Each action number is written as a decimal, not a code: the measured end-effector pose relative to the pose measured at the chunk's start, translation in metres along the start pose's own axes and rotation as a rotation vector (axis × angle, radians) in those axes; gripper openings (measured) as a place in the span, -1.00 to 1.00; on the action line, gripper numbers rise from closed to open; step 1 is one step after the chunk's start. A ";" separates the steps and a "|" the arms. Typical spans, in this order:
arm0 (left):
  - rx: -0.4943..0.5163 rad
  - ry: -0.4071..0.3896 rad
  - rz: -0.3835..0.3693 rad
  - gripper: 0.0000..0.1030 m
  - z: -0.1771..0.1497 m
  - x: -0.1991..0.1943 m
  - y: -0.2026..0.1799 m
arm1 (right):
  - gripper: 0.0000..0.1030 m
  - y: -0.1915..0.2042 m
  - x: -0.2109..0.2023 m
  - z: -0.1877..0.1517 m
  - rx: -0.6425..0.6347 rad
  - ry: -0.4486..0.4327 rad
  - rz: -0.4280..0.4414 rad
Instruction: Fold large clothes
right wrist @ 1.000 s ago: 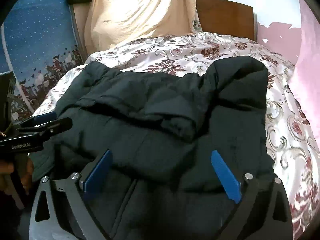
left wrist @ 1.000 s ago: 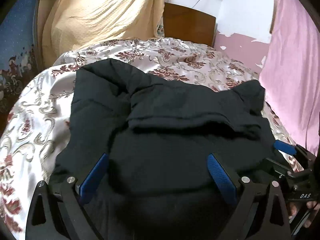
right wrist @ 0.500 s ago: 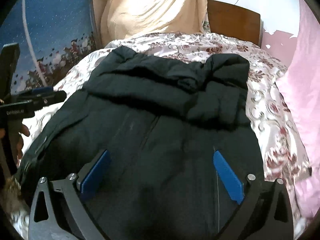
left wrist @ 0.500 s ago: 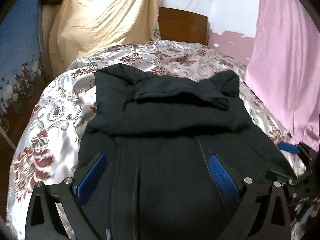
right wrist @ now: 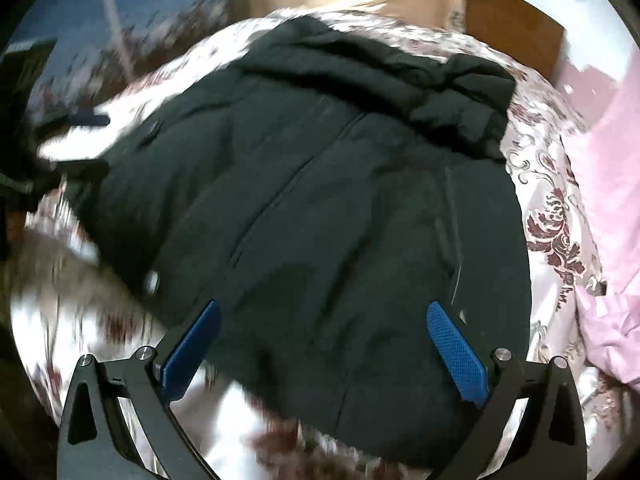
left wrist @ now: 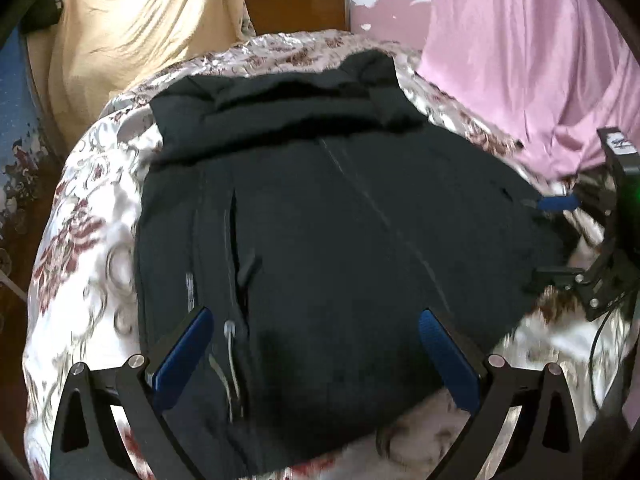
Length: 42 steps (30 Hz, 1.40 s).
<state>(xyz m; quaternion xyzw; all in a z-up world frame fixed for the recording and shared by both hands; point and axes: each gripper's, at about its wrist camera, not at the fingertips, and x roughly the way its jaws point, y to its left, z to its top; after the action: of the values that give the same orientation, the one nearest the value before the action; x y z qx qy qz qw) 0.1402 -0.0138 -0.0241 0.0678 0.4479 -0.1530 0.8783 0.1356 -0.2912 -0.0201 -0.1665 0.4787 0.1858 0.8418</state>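
This is looking like a bedroom in a home. A big bed with a shiny flowery cover is sitting under the claws. A wooden headboard is standing far ahead, and a pink curtain is hanging off to the right.

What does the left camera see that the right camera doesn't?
Only the left wrist view shows the right gripper beside the jacket, plus a big stretch of pink curtain. Only the right wrist view shows the blue wall and, blurred, the left gripper. Both show the black jacket on the flowered bedspread and the wooden headboard.
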 end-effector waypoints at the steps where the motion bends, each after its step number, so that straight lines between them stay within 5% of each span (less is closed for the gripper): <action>1: 0.000 0.004 0.006 1.00 -0.004 -0.002 0.001 | 0.97 0.005 -0.003 -0.007 -0.027 0.011 -0.010; 17: 0.056 0.083 0.112 1.00 -0.071 -0.003 -0.015 | 0.96 0.030 -0.001 -0.050 -0.131 0.099 -0.170; 26: 0.032 0.078 0.167 1.00 -0.077 0.000 -0.014 | 0.97 0.014 -0.002 -0.069 0.000 0.059 -0.219; 32: 0.013 0.088 0.179 1.00 -0.078 0.003 -0.012 | 0.96 0.010 -0.002 -0.070 -0.051 0.072 -0.331; 42: -0.004 0.089 0.186 1.00 -0.078 0.006 -0.011 | 0.97 -0.004 0.002 -0.069 0.003 0.055 -0.347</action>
<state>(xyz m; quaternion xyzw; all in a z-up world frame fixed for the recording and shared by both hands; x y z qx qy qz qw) 0.0795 -0.0057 -0.0747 0.1141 0.4784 -0.0667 0.8681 0.0872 -0.3263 -0.0546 -0.2505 0.4660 0.0326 0.8480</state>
